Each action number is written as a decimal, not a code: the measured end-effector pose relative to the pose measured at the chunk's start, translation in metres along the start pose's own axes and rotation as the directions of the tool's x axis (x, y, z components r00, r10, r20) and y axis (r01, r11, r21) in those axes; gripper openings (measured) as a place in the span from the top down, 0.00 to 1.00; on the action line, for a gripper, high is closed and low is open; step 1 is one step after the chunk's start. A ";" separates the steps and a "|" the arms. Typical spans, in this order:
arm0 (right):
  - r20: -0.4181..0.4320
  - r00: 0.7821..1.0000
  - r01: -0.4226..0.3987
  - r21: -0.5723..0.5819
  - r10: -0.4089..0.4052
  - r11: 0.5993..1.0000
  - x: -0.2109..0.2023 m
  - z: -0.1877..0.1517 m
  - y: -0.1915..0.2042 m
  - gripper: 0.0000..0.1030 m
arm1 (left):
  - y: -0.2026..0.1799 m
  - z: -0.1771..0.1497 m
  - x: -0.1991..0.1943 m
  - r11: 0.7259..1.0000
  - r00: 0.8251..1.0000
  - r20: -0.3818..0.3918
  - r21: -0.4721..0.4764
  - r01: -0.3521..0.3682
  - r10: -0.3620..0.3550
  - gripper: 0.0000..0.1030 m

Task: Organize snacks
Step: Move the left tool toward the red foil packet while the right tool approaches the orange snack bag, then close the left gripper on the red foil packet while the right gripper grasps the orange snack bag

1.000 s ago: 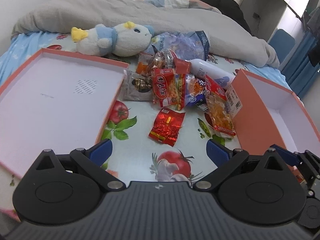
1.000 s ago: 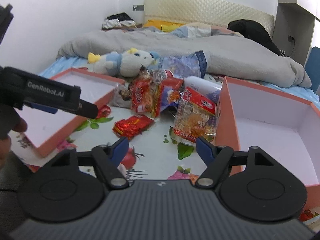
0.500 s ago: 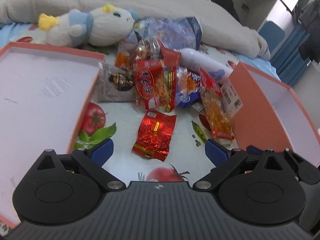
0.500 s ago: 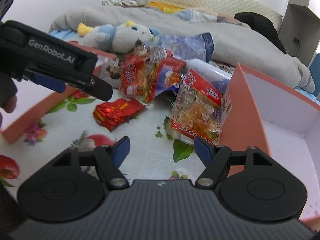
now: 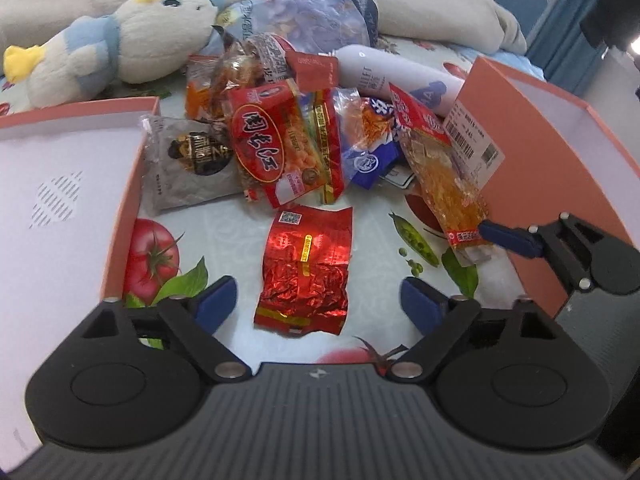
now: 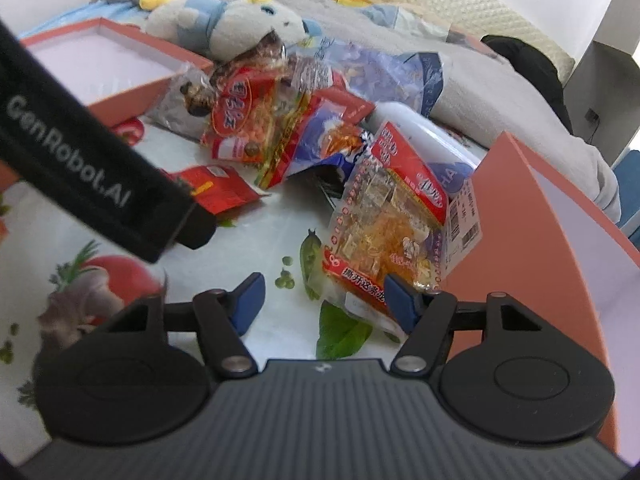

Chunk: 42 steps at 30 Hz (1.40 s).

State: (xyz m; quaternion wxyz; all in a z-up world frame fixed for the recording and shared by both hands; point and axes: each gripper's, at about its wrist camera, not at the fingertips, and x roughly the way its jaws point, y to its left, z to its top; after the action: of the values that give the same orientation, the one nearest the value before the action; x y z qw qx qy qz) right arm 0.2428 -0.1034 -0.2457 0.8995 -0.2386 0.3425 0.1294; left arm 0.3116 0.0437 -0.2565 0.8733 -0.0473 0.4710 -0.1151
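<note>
A crinkled red foil packet [image 5: 306, 272] lies flat on the vegetable-print sheet [image 5: 376, 216], between the blue fingertips of the left gripper [image 5: 316, 304], whose jaws stand wide and have just been closing, the pads not touching it; beyond it a heap of snacks crowds the sheet, a red peanut bag [image 5: 276, 148] atop a grey sachet [image 5: 188, 164] and a blue-and-orange pack [image 5: 364, 148], with a white bottle [image 5: 396, 80] and a plush toy [image 5: 120, 40] behind; a shallow orange-rimmed tray [image 5: 124, 204] lies to the left; a tall orange box [image 6: 520, 216] stands to the right; against its wall leans a clear red-edged pack of golden snacks [image 6: 384, 224]; the right gripper [image 6: 324, 300] points down at its lower edge, jaws partly open and just closing, the right pad at the wrapper's corner, no grip visible; the left gripper's black body crosses the right wrist view, hiding part of the foil packet.
</note>
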 end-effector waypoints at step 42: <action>0.055 0.992 -0.122 0.152 0.115 0.981 -0.076 0.011 -0.037 0.93 | -0.029 -0.034 -0.076 0.991 0.989 0.121 -0.116 -0.074 0.088 0.46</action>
State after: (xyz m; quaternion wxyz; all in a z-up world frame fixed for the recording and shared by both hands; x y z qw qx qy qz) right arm 0.2078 -0.1348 -0.1739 0.9136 -0.1439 0.3443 0.1613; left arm 0.2383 0.0352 -0.2076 0.9012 -0.0837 0.4222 -0.0501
